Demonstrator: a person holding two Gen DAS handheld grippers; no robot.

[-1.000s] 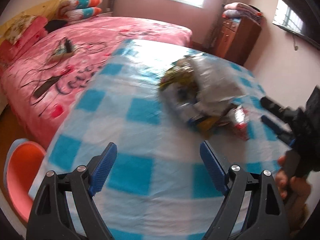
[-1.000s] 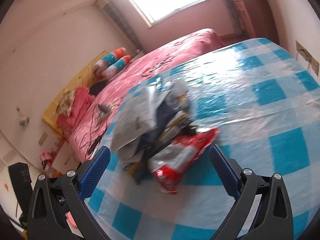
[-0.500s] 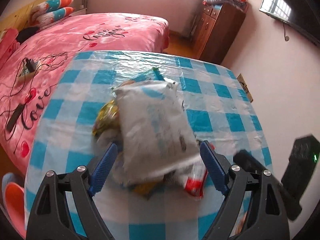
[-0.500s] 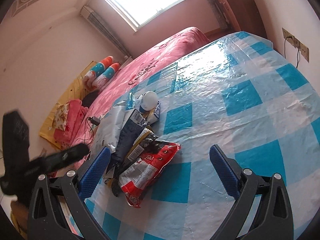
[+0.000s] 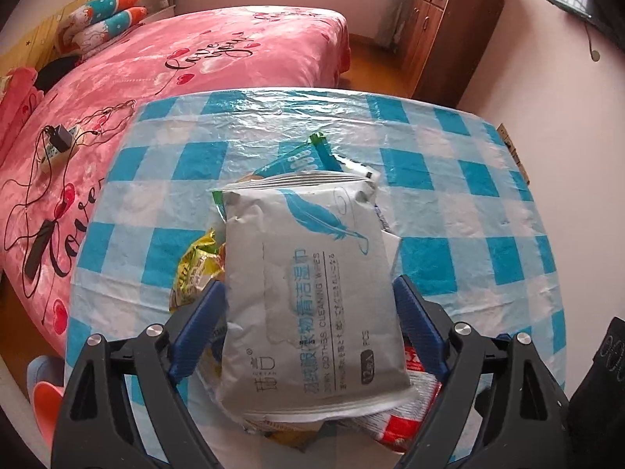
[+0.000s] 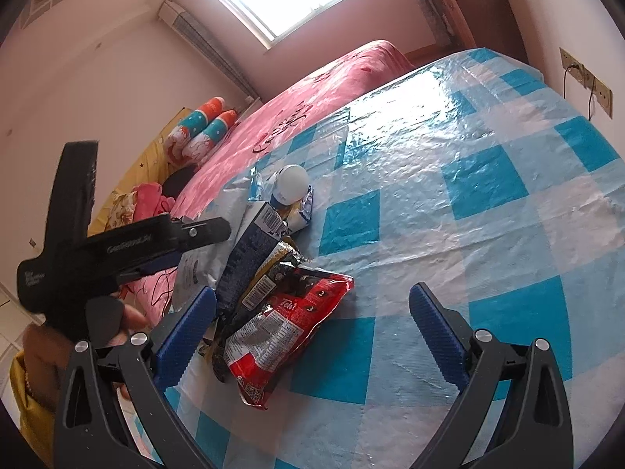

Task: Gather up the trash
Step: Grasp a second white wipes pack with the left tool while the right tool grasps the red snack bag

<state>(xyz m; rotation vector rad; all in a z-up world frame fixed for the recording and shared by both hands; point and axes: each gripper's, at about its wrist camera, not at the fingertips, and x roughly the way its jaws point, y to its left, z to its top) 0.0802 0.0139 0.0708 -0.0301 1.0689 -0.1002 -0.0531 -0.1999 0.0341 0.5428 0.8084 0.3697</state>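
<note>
Straddling a heap of trash on a table [image 5: 449,179] covered in blue-and-white checked plastic, the left gripper [image 5: 308,328] stands with its blue-padded jaws spread wide, one on either side of a large white wet-wipes pack [image 5: 312,293] that lies on top of the pile; whether the pads actually touch the pack cannot be told from the left wrist view. A yellow snack wrapper [image 5: 197,264] pokes out at the pack's left edge, a teal packet [image 5: 300,158] shows beyond its far end, and a corner of a red snack bag [image 5: 418,394] peeks from under its right side. Behind the table lies a bed [image 5: 218,62] with a pink cover, a power strip with tangled cables [image 5: 58,144] resting on it, rolled pillows [image 5: 105,15] at its head and a brown wooden cabinet [image 5: 449,31] against the far wall. From the right wrist view, the right gripper [image 6: 312,324] is also spread wide and holds nothing, hovering over the table [image 6: 488,203] with the red snack bag [image 6: 289,328] lying between its jaws, nearer the left one. Beside that bag sit a dark blue packet [image 6: 250,258], a black-and-gold wrapper [image 6: 273,269] and, farther off, a white round-topped bottle [image 6: 291,183]. At the left of this view the left gripper's black body [image 6: 117,250] reaches in over the pile, gripped by the person's hand [image 6: 50,348].
</note>
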